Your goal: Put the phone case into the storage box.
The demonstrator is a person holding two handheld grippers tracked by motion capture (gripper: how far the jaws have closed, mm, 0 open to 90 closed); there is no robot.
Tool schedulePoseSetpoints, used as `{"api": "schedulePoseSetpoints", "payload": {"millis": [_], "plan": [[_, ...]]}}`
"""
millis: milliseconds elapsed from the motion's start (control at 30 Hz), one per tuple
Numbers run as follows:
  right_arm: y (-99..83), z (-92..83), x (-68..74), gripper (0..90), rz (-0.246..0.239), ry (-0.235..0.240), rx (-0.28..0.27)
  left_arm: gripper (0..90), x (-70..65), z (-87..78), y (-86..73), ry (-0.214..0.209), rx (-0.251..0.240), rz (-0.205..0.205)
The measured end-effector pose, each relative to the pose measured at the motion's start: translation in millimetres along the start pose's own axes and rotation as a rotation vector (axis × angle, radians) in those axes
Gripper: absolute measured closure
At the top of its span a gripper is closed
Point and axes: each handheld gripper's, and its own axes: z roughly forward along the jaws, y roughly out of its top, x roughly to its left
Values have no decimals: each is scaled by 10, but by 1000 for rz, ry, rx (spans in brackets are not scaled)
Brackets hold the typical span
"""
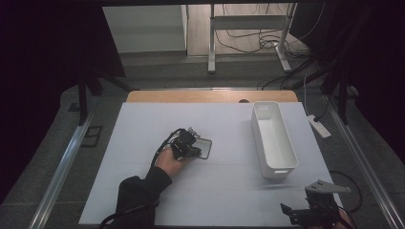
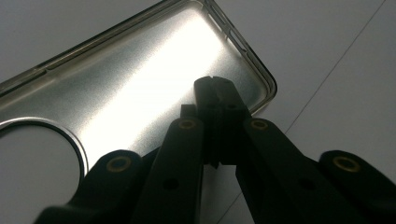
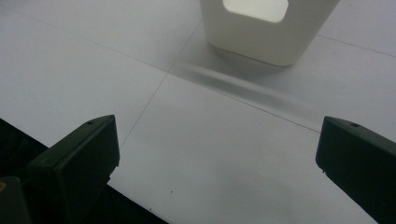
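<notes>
White bin (image 1: 273, 138) on white table (image 1: 143, 143), perhaps cables (image 1: 248, 40) on floor beyond

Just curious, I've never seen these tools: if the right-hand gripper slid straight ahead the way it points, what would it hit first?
Probably the white bin: its near end sits ahead of the open right gripper, with bare white table between. Exact depth is unclear.
</notes>
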Motion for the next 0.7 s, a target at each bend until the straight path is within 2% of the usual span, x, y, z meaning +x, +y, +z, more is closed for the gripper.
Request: {"api": "schedulePoseSetpoints", "payload": {"millis": [700], "plan": [[2, 2, 4, 3, -3, -1, 3, 890, -31, -115, -182, 8, 23, -5]]}}
